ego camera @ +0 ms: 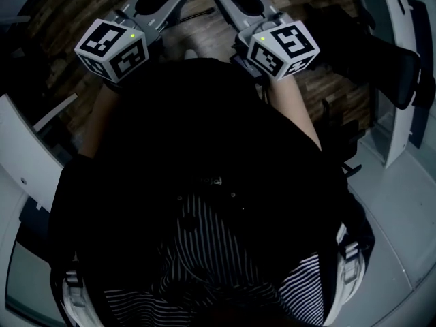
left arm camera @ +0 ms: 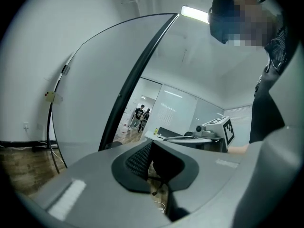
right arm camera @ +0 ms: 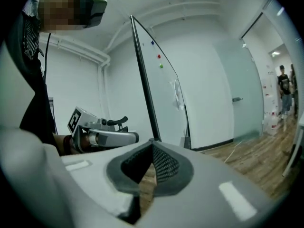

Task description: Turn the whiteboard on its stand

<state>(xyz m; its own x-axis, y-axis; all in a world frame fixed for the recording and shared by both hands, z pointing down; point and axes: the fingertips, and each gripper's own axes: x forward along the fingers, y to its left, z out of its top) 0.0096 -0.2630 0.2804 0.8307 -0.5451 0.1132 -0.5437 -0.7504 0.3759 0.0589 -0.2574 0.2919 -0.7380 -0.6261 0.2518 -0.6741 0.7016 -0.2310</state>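
This looks like an office. It has a big whiteboard (right arm camera: 164,99), glass walls (left arm camera: 178,109) and a wood floor (right arm camera: 256,161).

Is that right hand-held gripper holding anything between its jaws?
No, the right hand-held gripper has its jaws shut tip to tip with nothing between them; only the wooden floor shows beyond.

Two tongs (left arm camera: 152,145) (right arm camera: 152,144), one whiteboard (right arm camera: 164,99), two bystanders (left arm camera: 141,116)
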